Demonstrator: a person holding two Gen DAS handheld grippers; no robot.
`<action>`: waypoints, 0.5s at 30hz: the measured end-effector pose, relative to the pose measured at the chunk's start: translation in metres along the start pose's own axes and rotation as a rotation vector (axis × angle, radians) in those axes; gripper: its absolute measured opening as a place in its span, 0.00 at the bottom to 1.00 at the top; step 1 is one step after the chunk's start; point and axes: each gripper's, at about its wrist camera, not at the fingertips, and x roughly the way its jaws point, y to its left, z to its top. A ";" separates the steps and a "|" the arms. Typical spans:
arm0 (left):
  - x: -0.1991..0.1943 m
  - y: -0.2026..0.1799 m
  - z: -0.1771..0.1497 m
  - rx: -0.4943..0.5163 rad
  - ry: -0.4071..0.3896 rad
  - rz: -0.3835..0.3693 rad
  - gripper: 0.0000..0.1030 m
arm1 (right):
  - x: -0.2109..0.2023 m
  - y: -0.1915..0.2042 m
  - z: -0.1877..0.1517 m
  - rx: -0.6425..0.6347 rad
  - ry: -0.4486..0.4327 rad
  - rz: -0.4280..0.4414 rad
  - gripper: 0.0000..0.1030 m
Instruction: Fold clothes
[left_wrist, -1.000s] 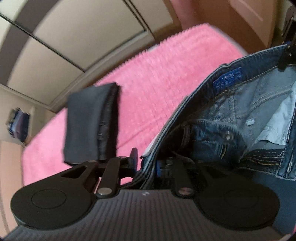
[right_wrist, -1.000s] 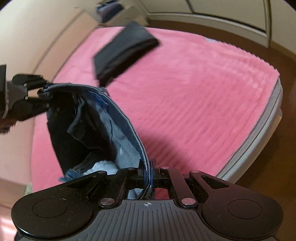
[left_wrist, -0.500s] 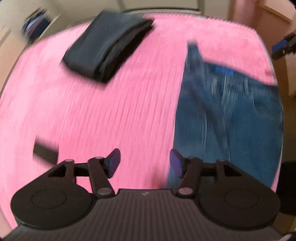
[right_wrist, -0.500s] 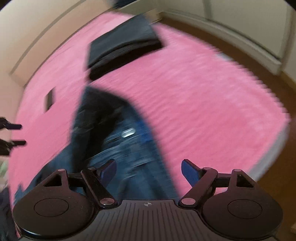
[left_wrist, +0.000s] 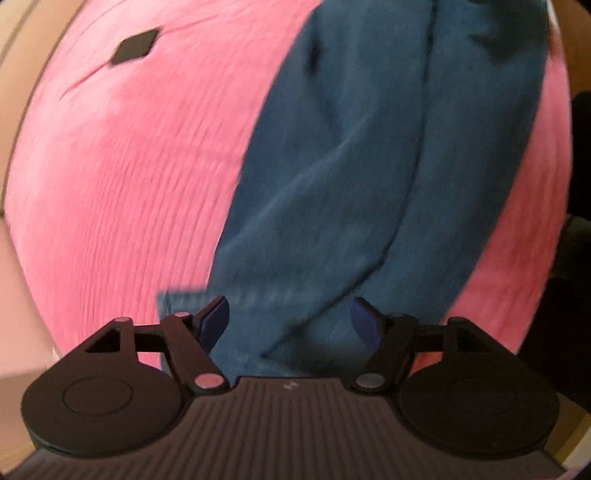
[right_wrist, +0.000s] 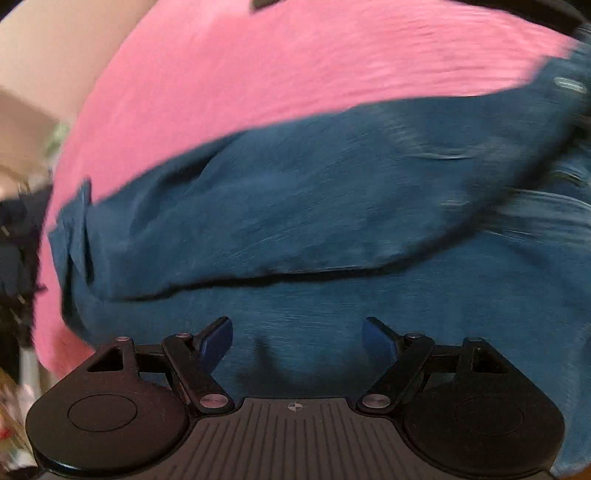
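Presently, in the left wrist view, the left gripper (left_wrist: 289, 320) has its fingers spread and empty above the jeans (left_wrist: 354, 177), whose legs run straight ahead across the pink bed (left_wrist: 140, 177). In the right wrist view, the right gripper (right_wrist: 297, 338), fingers likewise spread and empty, hovers over the jeans lying crosswise, hem (right_wrist: 72, 221) to its left.

Motion blur smears the jeans (left_wrist: 343, 166) in both views — seams and stitching unreadable — their upper end running off the top edge in the left view, and the small dark patch (left_wrist: 135, 48) beside the jeans is too blurred to identify.
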 end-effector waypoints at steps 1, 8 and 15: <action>0.006 0.006 -0.011 -0.030 -0.001 -0.002 0.72 | 0.013 0.008 0.003 -0.027 0.023 -0.018 0.78; 0.047 0.014 -0.030 0.066 -0.121 0.034 0.72 | 0.058 0.062 0.029 -0.175 0.069 -0.128 0.90; 0.070 0.001 -0.013 0.515 -0.278 -0.098 0.51 | 0.014 0.090 0.070 -0.250 -0.113 -0.103 0.89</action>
